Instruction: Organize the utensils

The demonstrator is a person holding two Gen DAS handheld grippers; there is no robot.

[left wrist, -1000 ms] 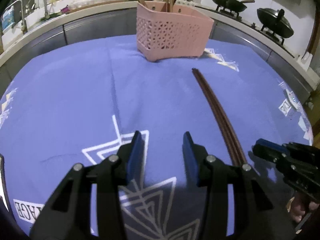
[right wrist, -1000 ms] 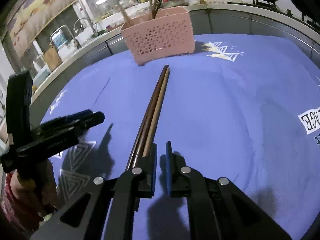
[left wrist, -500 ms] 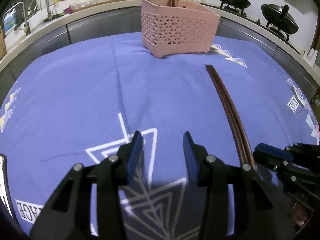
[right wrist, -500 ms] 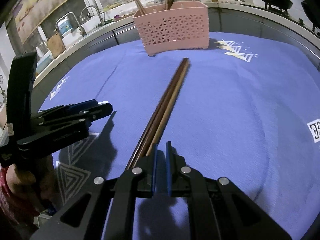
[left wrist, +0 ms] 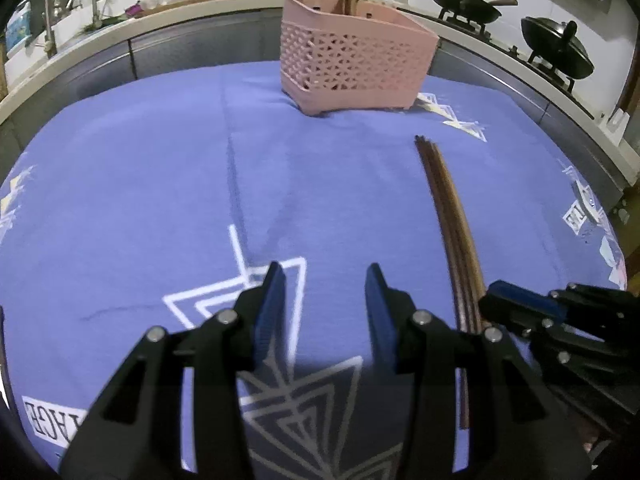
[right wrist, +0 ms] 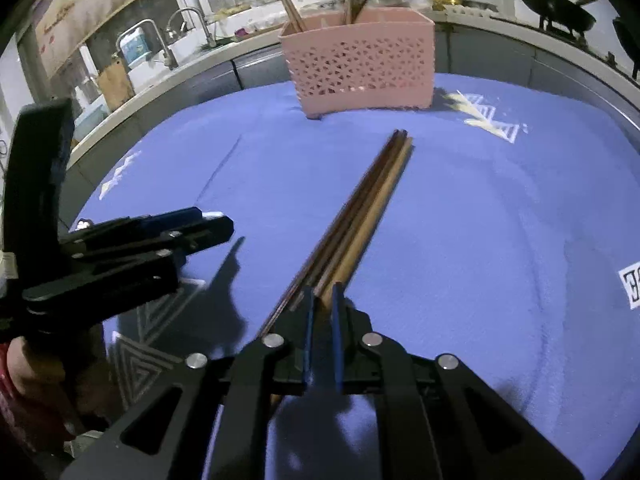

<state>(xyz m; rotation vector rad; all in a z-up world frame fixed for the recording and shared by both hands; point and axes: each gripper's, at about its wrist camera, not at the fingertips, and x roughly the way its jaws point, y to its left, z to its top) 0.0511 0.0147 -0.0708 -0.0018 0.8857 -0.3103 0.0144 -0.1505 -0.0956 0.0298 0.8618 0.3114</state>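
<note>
A bundle of dark brown chopsticks (right wrist: pixel 360 216) runs from my right gripper (right wrist: pixel 322 312) toward a pink perforated utensil basket (right wrist: pixel 360 68) at the far side of the blue tablecloth. My right gripper is shut on the near end of the chopsticks. In the left wrist view the chopsticks (left wrist: pixel 452 220) lie to the right, and the right gripper (left wrist: pixel 520 308) shows at their near end. My left gripper (left wrist: pixel 324 308) is open and empty above the cloth. The basket (left wrist: pixel 352 60) holds several upright utensils.
The blue tablecloth (left wrist: pixel 160 180) with white triangle prints covers the table. A kitchen counter curves behind it, with a sink and faucet (left wrist: pixel 44 28) at the left and black woks (left wrist: pixel 556 48) on a stove at the right.
My right gripper has lifted the chopsticks and carried them forward, so the basket looks nearer. The left gripper has stayed open and drifted slightly toward the basket.
</note>
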